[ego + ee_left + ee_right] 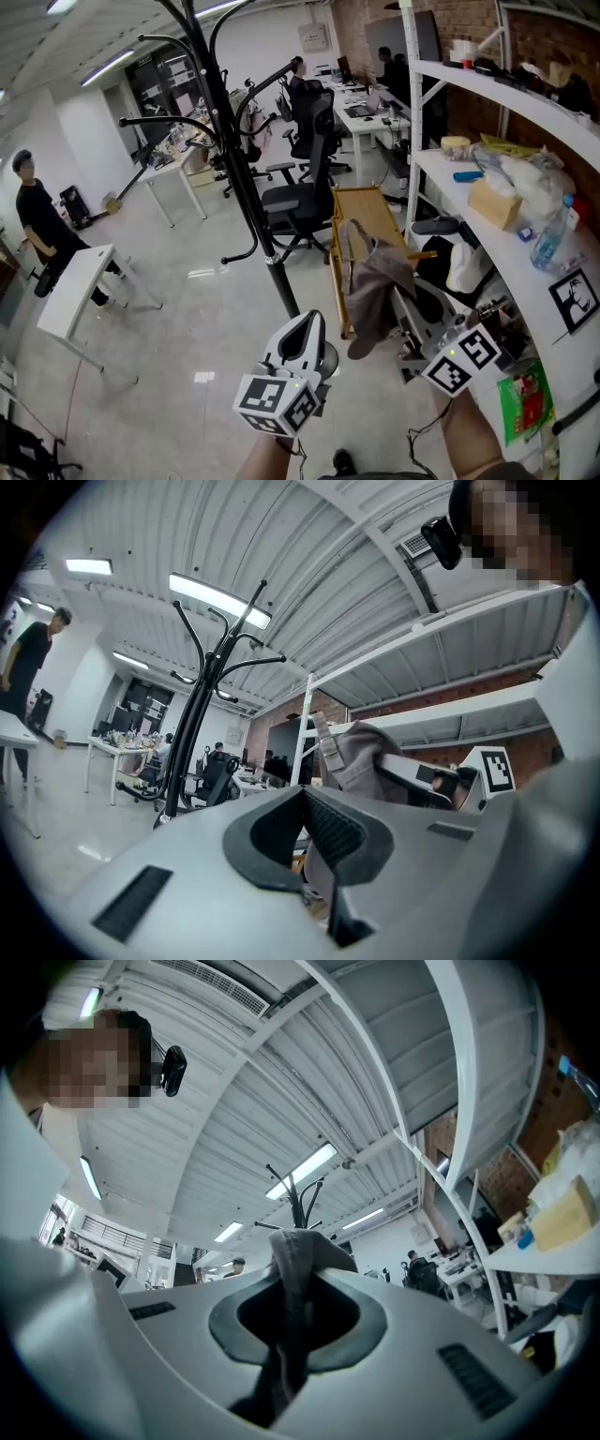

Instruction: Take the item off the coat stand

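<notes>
Right gripper [401,298]: its fingers are pinching a fold of the grey-brown cloth [375,281]; in the right gripper view [295,1283] the fabric [298,1252] is bunching up between them.
Left gripper [307,323]: its fingers are pressing together with nothing between them, as the left gripper view [305,803] shows.
Cloth position: it is hanging from the right gripper, off the coat stand [239,169] and to the right of its pole, touching no hook.
Right edge: white shelving [506,98] is running close along the right gripper's side, its upright [412,94] rising just behind the cloth.
Behind the cloth: a wooden frame [361,208] is standing against the shelving foot, with a black chair [300,202] beside it.
Stand hooks: black curved arms are reaching out left and right at several heights; the lowest one [246,251] is curling near the pole's left side.
Open room: bare grey floor [178,328] is spreading left of the pole, out to a white surface [70,286] and a person in black [37,220].
Shelf load: a bottle [553,234], a tan box [494,202] and a green packet [523,398] are sitting near the shelf edge.
Writing: black-and-white square markers are showing on both gripper cubes and on a shelf tag [574,300]; the packet's print is too small to read.
</notes>
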{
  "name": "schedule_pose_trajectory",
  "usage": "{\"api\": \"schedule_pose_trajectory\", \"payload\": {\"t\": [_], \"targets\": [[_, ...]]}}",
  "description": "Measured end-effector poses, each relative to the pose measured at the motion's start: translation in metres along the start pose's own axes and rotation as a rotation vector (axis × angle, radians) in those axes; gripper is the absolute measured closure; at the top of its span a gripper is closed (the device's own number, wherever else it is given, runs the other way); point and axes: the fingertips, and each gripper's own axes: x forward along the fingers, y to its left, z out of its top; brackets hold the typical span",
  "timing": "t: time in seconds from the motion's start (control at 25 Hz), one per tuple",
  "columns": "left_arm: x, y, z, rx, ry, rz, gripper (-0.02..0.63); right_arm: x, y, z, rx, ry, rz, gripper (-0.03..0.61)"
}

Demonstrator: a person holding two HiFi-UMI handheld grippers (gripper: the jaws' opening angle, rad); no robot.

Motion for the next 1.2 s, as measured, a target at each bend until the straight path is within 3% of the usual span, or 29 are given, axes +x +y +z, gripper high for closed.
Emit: {"api": "schedule_pose_trajectory", "payload": {"t": [0.56,1.2], "targets": [[-0.034,-0.021,-0.016,-0.007,0.013,0.081,0.606,-0.029,0.015,-0.022,0.012,0.076,0.042,0.549],[-0.059,-0.041,-0.019,-0.048,0.001,0.085,0.607,-0.057,0.029,-0.022,0.008,0.124,0.039,0.549]]}}
